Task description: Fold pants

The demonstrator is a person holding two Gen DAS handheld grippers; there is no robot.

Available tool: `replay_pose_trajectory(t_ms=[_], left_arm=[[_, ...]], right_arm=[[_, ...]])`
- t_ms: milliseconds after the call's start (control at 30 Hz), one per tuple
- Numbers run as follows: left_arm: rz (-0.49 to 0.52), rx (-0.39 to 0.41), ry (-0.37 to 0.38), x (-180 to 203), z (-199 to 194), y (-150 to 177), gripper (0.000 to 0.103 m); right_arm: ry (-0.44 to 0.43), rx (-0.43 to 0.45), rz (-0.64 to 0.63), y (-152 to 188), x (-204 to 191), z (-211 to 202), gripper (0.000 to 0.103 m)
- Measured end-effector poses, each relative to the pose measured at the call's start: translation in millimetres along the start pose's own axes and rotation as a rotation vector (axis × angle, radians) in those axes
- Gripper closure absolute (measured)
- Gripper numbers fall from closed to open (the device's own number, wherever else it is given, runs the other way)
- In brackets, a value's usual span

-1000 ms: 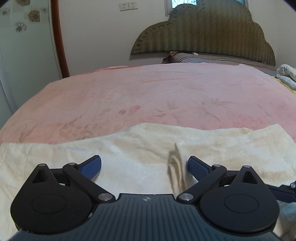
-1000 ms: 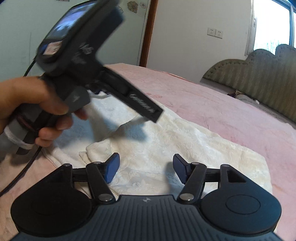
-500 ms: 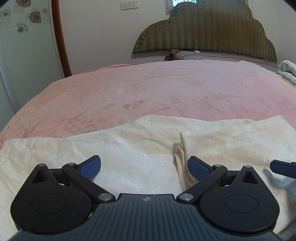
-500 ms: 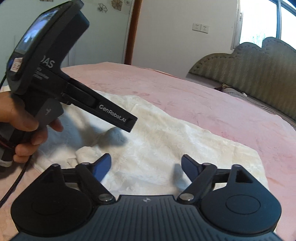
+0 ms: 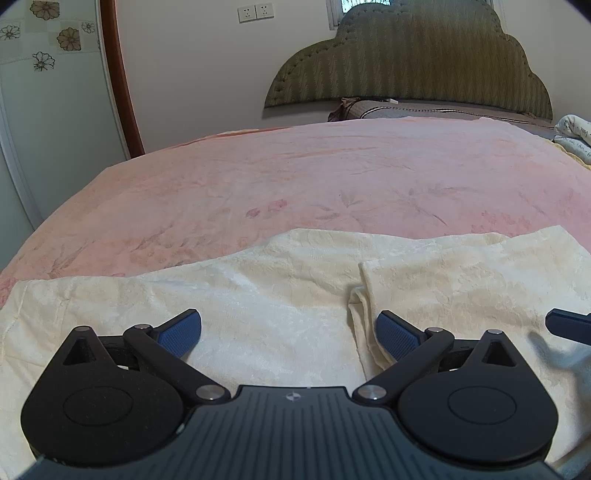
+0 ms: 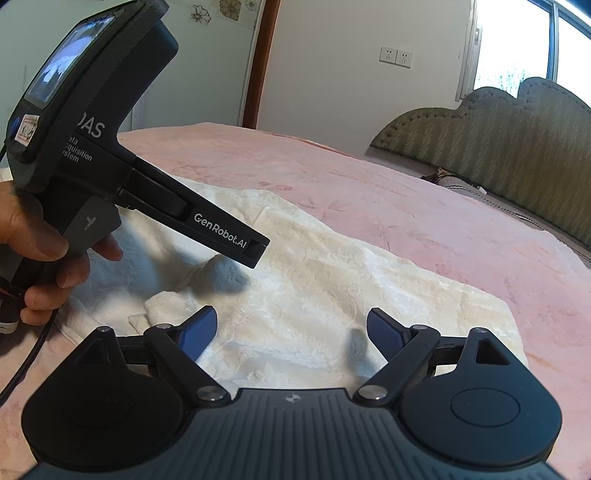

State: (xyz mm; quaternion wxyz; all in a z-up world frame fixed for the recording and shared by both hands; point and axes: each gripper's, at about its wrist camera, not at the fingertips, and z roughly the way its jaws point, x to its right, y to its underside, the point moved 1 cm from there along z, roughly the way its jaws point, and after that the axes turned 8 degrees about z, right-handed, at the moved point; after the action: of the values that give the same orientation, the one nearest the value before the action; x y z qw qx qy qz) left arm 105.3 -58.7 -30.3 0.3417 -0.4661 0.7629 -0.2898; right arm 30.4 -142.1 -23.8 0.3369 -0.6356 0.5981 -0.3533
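Here, jaws first: both pairs stand wide apart with nothing between them.
Left gripper (image 5: 289, 328): low centre of its own view, hovering just above the cloth, its right pad close to a folded edge.
Right gripper (image 6: 291, 329): low centre of its view, above the cloth; its tip also shows at the right edge of the left view.
Hand (image 6: 35, 254): at the left edge of the right view, wrapped round the left tool's handle.
Pants (image 5: 295, 295): cream, textured, lying flat across the lower half of both views, with one layer already lapped over from the right, its edge running up the middle of the left view.
Step in hand: probably between folds; neither gripper grips cloth.
Next move: likely to pinch an end or corner of the pants with each gripper and carry it across, keeping the layers aligned so the lapped edge does not slip.
Surface: a pink bedspread (image 5: 295, 177) with a faint leaf pattern.
Room: padded green headboard (image 5: 410, 62) at top right, wall sockets (image 5: 255, 12) top centre, brown door frame (image 5: 120, 77) upper left, window (image 6: 524, 48) upper right of the right view.
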Motion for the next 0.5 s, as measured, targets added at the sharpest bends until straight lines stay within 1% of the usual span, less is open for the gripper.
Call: replay_pose_trajectory(t_ms=[167, 333, 400, 500], left_arm=[[-0.003, -0.016, -0.014, -3.4, -3.8, -0.2, 0.0], [0.044, -0.069, -0.073, -4.3, -2.9, 0.8, 0.0], [0.056, -0.061, -0.084, -6.6, -6.4, 3.5, 0.0], [0.034, -0.061, -0.079, -15.8, -10.7, 6.2, 0.0]], right_arm=[[0.022, 0.01, -0.026, 2.2, -4.6, -1.0, 0.014], [0.04, 0.019, -0.046, 5.2, -13.2, -5.1, 0.013], [0.044, 0.021, -0.051, 5.0, -14.4, -5.7, 0.013], [0.06, 0.024, -0.072, 4.4, -18.7, -6.6, 0.013]])
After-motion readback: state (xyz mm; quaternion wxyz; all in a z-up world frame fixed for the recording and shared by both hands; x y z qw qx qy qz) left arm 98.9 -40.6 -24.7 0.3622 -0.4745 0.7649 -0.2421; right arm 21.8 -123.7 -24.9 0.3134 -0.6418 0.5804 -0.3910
